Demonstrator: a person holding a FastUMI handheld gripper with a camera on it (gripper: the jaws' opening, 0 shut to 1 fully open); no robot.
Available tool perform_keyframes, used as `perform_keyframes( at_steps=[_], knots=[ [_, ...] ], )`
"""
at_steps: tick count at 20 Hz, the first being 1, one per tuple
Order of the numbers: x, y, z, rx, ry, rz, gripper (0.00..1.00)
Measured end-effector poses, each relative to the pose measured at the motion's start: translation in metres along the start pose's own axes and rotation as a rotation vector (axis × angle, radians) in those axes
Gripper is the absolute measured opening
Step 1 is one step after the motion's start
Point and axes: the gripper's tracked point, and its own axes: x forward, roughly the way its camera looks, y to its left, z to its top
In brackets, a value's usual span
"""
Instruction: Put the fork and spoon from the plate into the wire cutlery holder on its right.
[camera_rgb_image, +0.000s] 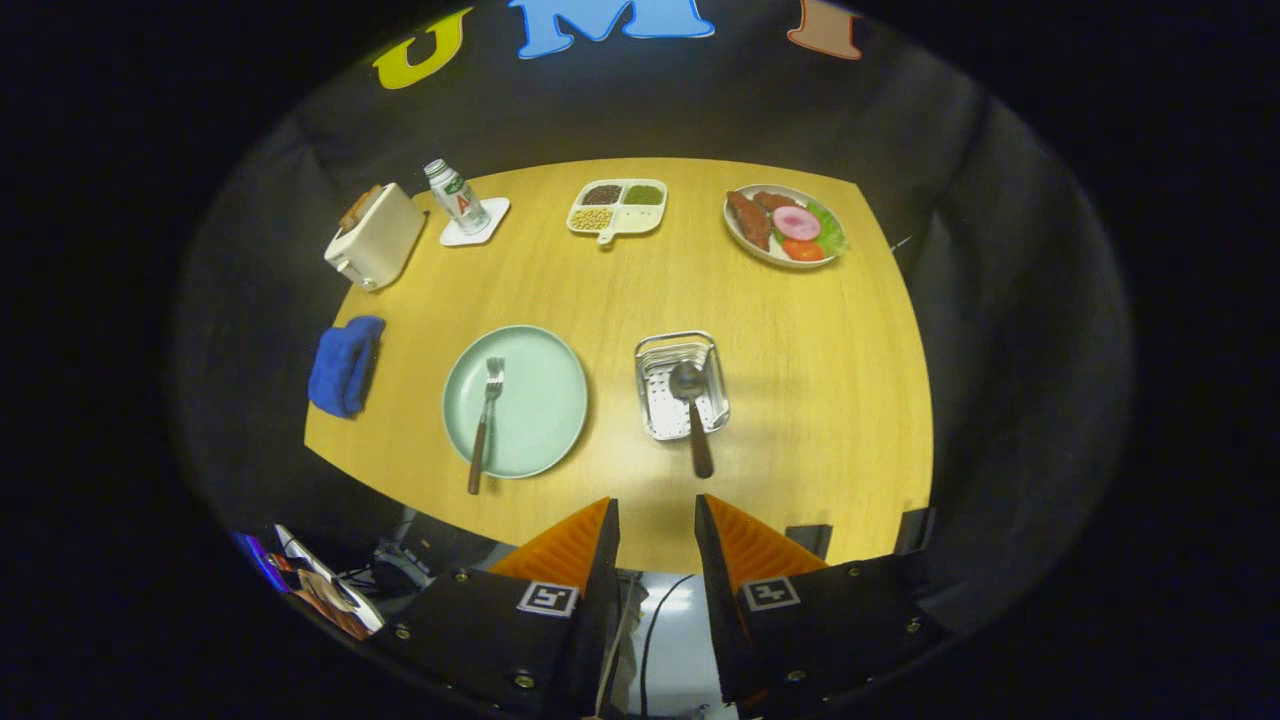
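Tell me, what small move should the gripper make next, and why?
Probably swing left and down toward the brown-handled metal fork on the pale green round plate. The brown-handled metal spoon already lies in the wire cutlery holder, so only the fork is left. The gripper is open, holds nothing, and hangs high above the wooden table's near edge.
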Motion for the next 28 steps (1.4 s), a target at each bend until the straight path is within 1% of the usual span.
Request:
perform_keyframes(
  at_steps=[3,8,12,14,16,18,24,28],
  knots=[
    [0.009,0.039,-0.017,-0.012,0.045,0.077,0.45],
    [0.044,0.094,-0.040,-0.077,0.121,0.131,0.45],
    [0.078,0.129,-0.046,-0.108,0.163,0.148,0.45],
    [0.096,0.147,-0.049,-0.111,0.186,0.167,0.45],
    [0.114,0.167,-0.050,-0.083,0.205,0.211,0.45],
    [0.132,0.175,-0.053,-0.069,0.227,0.208,0.45],
    [0.175,0.178,-0.057,-0.039,0.278,0.155,0.45],
    [0.193,0.183,-0.060,-0.022,0.296,0.151,0.45]
  ],
)
